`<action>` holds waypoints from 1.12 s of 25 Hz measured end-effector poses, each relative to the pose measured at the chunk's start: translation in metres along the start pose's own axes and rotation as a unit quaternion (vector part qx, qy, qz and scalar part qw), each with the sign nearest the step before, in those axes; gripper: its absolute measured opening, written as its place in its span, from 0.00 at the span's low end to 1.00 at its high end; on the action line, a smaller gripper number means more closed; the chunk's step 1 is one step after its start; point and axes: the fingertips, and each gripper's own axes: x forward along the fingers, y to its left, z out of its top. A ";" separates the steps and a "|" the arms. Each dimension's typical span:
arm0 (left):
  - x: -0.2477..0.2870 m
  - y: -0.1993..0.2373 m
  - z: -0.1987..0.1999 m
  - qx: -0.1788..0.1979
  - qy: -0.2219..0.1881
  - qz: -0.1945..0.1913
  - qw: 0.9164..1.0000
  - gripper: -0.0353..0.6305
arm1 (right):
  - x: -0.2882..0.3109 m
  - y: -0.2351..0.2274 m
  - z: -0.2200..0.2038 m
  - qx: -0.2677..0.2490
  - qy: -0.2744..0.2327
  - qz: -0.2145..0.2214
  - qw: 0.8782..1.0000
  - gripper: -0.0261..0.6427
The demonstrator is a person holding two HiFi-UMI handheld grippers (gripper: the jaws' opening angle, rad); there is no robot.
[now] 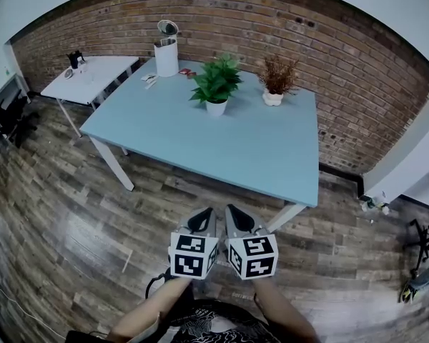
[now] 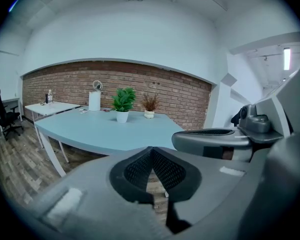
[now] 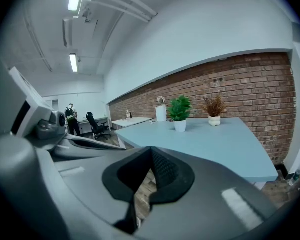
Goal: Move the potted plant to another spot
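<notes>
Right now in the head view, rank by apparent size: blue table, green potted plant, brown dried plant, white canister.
1. blue table
2. green potted plant
3. white canister and brown dried plant look about alike; unranked.

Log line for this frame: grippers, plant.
phase: pre-approach | left gripper: shut, empty | right gripper: shut, empty | green potted plant: on blue table, untouched

We see the potted plant (image 1: 216,83) green in a white pot (image 1: 216,108), the table (image 1: 222,148) pale blue, the far wall (image 1: 343,63) red-brown brick.
</notes>
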 end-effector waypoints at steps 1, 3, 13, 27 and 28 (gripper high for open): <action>0.004 0.006 0.002 0.000 0.001 0.000 1.000 0.05 | 0.007 0.000 0.001 0.000 0.002 -0.001 1.000 0.05; 0.013 0.017 0.007 -0.001 0.002 0.000 1.000 0.05 | 0.022 -0.001 0.002 0.001 0.006 -0.001 1.000 0.05; 0.061 0.075 0.032 -0.005 0.007 -0.014 1.000 0.05 | 0.096 -0.005 0.019 -0.002 0.021 -0.014 1.000 0.05; 0.121 0.146 0.080 -0.005 0.019 -0.061 0.998 0.05 | 0.188 -0.015 0.063 0.005 0.034 -0.059 0.998 0.05; 0.125 0.149 0.082 -0.004 0.020 -0.065 0.998 0.05 | 0.193 -0.015 0.066 0.006 0.034 -0.062 0.997 0.05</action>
